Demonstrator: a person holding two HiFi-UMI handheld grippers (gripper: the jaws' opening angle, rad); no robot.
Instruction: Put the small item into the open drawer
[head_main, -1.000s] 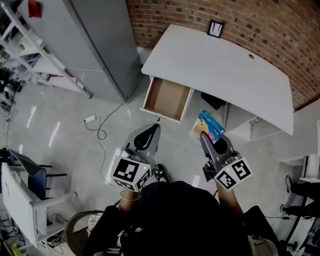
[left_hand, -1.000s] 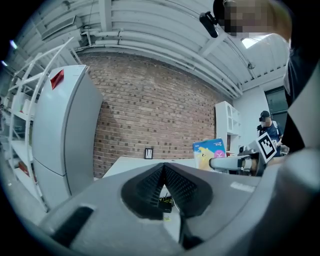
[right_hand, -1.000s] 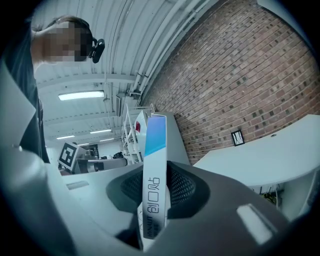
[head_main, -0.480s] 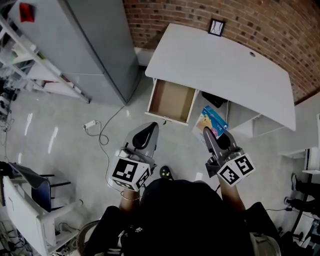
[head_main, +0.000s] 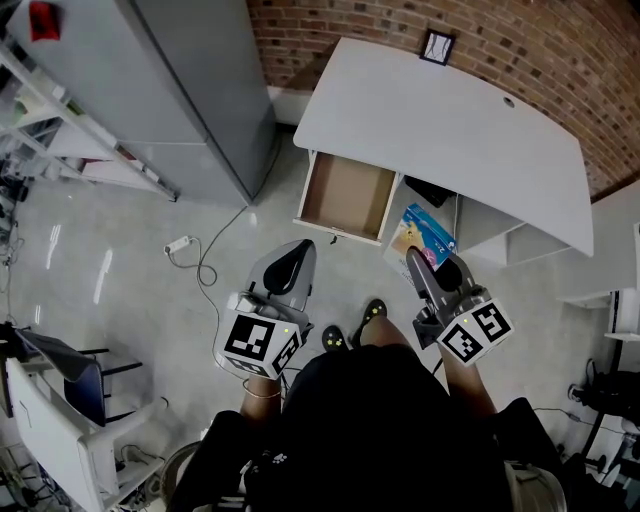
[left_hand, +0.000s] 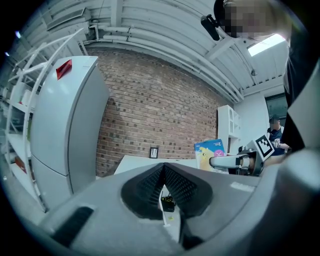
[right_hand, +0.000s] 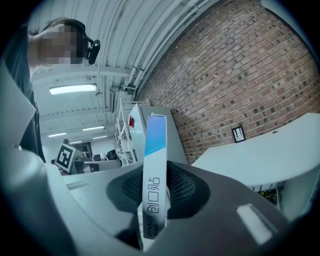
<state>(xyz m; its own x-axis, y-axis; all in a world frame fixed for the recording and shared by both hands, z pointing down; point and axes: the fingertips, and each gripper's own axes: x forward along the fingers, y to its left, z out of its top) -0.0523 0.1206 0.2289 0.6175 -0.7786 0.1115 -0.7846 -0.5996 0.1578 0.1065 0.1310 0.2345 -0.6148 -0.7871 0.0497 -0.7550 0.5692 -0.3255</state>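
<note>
- the one open drawer (head_main: 345, 195) is sticking out from under the white desk (head_main: 440, 120), and only its brown bottom is showing inside it.
- counting what is showing: one drawer pulled out, one flat blue-and-yellow box (head_main: 422, 230), one small dark-framed picture (head_main: 437, 47) standing at the far edge of the desk, and two tongs.
- the right tongs (head_main: 420, 262) are clamping on the box; in the right gripper view the box is standing upright with its narrow edge toward the camera, the ribbed pads are pressing on both of its broad faces, and it is reaching well past the tips.
- in the head view the box is hanging over the floor just beside the right side of the drawer, outside it and near the front edge of the desk.
- the left tongs (left_hand: 163, 167) are sitting with their tips together and are carrying nothing; they are hovering over the floor in front of the drawer, apart from the box and to its left.
</note>
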